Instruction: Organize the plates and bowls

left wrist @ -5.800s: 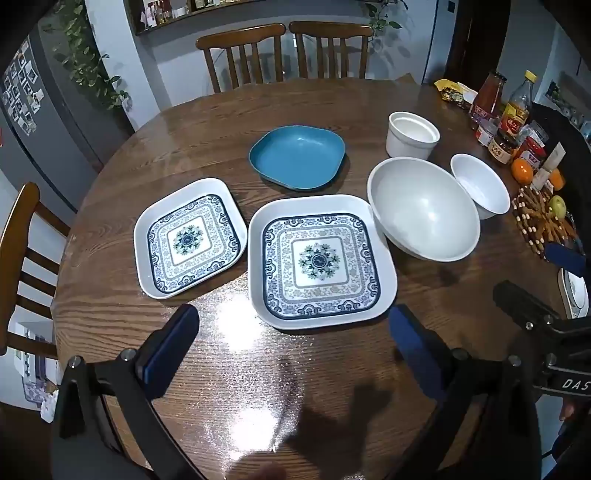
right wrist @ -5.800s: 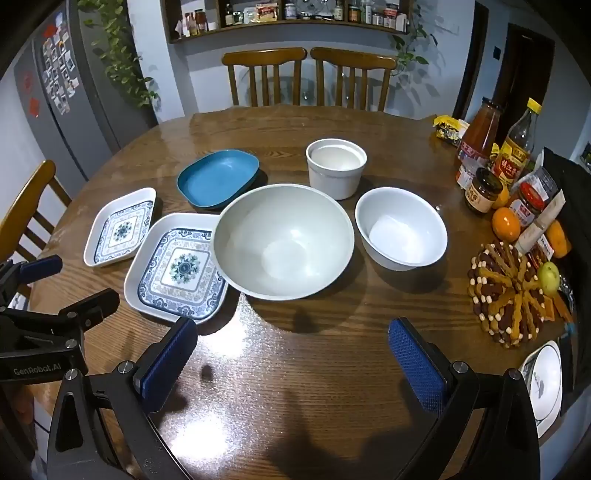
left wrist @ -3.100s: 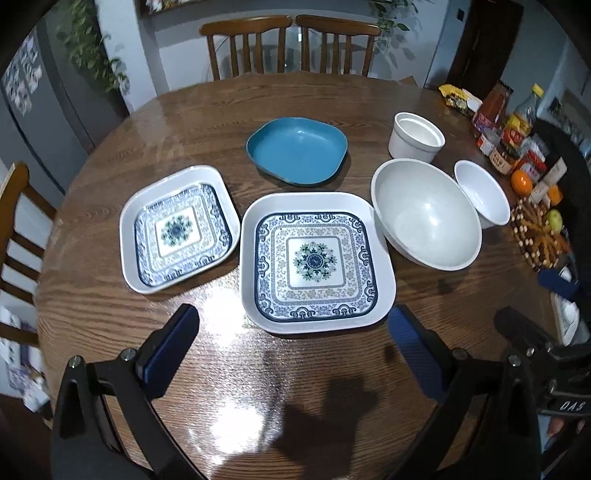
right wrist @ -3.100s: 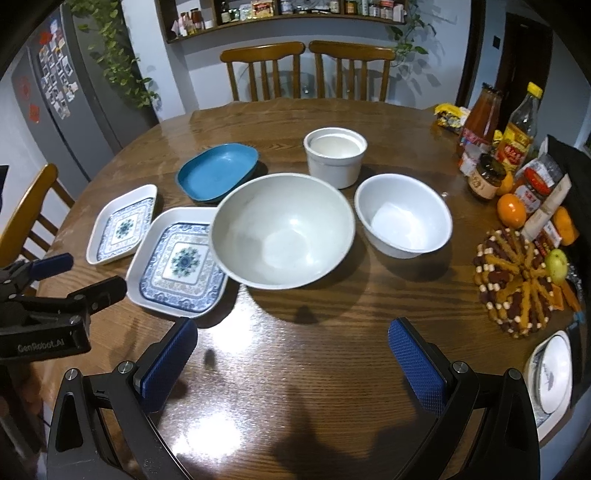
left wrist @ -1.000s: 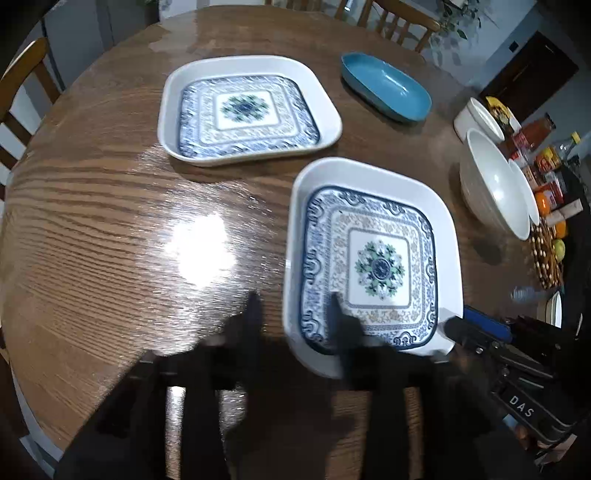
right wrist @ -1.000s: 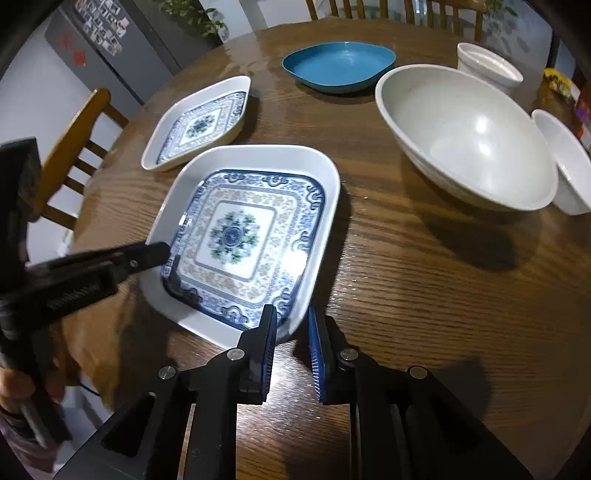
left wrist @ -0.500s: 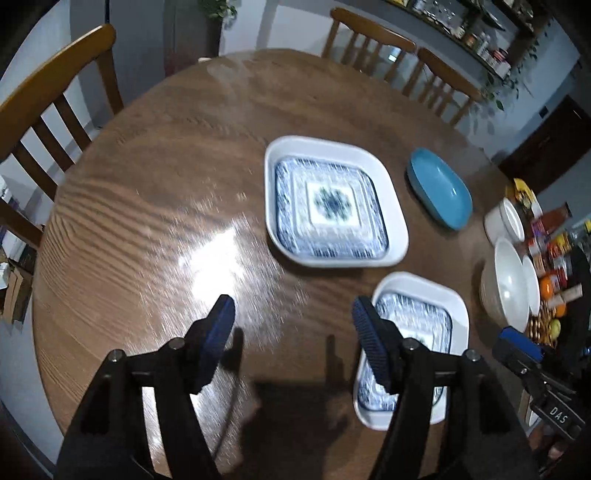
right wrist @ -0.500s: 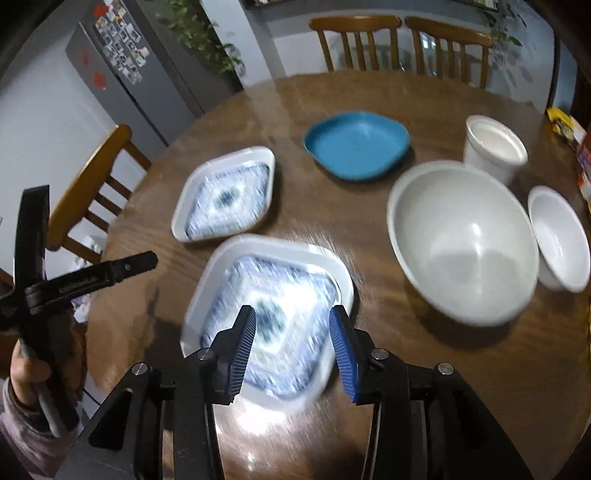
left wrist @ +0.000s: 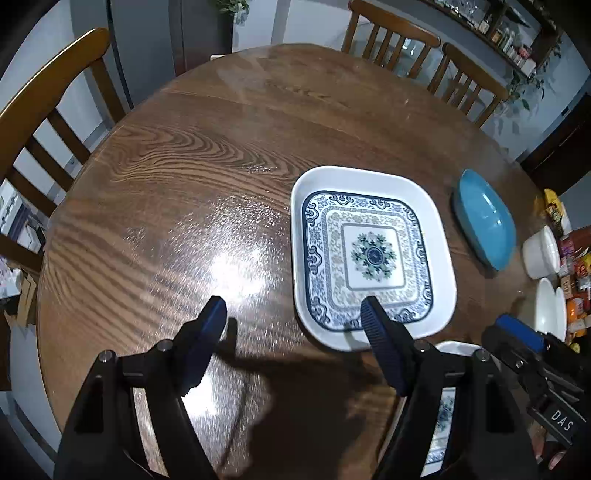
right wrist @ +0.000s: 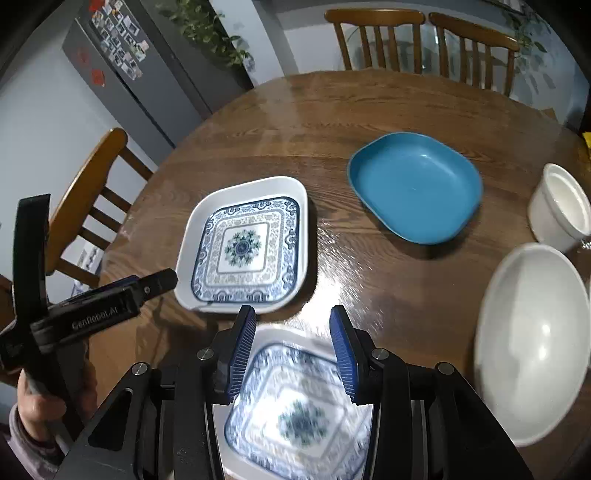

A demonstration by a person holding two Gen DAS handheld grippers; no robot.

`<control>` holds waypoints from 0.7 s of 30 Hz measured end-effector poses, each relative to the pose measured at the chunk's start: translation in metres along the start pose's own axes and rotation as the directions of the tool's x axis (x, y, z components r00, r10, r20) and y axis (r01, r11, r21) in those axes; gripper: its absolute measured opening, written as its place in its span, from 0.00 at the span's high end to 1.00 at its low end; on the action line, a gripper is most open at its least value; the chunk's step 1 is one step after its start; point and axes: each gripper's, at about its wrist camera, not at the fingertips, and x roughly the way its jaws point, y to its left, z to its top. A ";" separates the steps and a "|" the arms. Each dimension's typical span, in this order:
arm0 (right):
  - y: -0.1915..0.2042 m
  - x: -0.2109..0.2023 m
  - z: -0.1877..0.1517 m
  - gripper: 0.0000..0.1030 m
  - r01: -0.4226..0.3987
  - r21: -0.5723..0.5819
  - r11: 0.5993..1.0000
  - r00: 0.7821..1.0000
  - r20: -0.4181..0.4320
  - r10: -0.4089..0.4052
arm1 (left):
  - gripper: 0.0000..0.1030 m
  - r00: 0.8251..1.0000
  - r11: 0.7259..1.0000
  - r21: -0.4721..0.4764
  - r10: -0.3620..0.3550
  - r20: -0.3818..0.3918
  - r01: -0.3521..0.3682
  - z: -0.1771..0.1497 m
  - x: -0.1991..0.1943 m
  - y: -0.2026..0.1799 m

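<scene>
Right wrist view: my right gripper [right wrist: 291,347], jaws part-spread and empty, may clip the near square blue-patterned white plate [right wrist: 295,398] underneath.

Overhead glare on the table [left wrist: 236,273] (glossy) — near plate [right wrist: 295,406] motion-blurred, edges bowed.

round wooden table [left wrist: 207,155]; wooden chairs [right wrist: 373,37] around it; grey fridge [right wrist: 147,70]; leafy plant [right wrist: 207,29].
</scene>
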 end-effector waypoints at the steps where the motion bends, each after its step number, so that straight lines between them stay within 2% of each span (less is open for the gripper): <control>1: 0.001 0.004 0.003 0.59 0.000 0.002 1.000 1.000 -0.003 0.000 | 0.29 1.000 1.000 0.003 0.001 -0.005 -0.001 0.002 0.003 0.000; 5: 0.005 0.015 0.013 0.59 0.005 -0.008 1.000 1.000 0.005 -0.005 | 0.30 1.000 1.000 0.013 0.002 -0.006 -0.002 0.006 0.009 -0.001; 7: 0.005 0.024 0.018 0.59 0.019 -0.011 1.000 1.000 0.000 -0.019 | 0.33 1.000 1.000 0.021 0.006 -0.012 -0.005 0.007 0.011 -0.003; 9: 0.002 0.033 0.022 0.59 0.027 -0.005 1.000 1.000 -0.014 -0.027 | 0.48 0.999 1.000 0.031 0.002 -0.035 -0.001 0.008 0.018 -0.004; 11: 0.000 0.041 0.022 0.59 0.025 0.003 1.000 0.999 -0.023 -0.025 | 0.55 0.998 0.999 0.034 0.003 -0.061 -0.001 0.010 0.024 -0.004; 13: -0.001 0.046 0.023 0.60 0.022 0.002 1.000 0.999 -0.025 -0.022 | 0.58 0.999 0.999 0.044 0.013 -0.049 -0.010 0.012 0.024 -0.006; 15: -0.001 0.052 0.023 0.68 0.014 -0.002 1.000 0.999 -0.035 -0.014 | 0.72 0.999 0.998 0.055 0.013 -0.050 -0.011 0.014 0.026 -0.007; 17: -0.003 0.057 0.024 0.82 0.026 -0.007 1.000 0.999 -0.047 -0.026 | 0.85 0.998 0.998 0.068 0.010 -0.061 -0.006 0.015 0.029 -0.009; 20: -0.008 0.060 0.023 0.92 0.045 -0.004 0.999 0.998 -0.049 -0.045 | 0.88 0.998 0.995 0.096 0.045 -0.047 -0.041 0.014 0.030 -0.012; 21: -0.008 0.059 0.023 0.92 0.044 -0.001 0.999 0.998 -0.050 -0.044 | 0.91 0.998 0.994 0.097 0.046 -0.043 -0.042 0.014 0.030 -0.011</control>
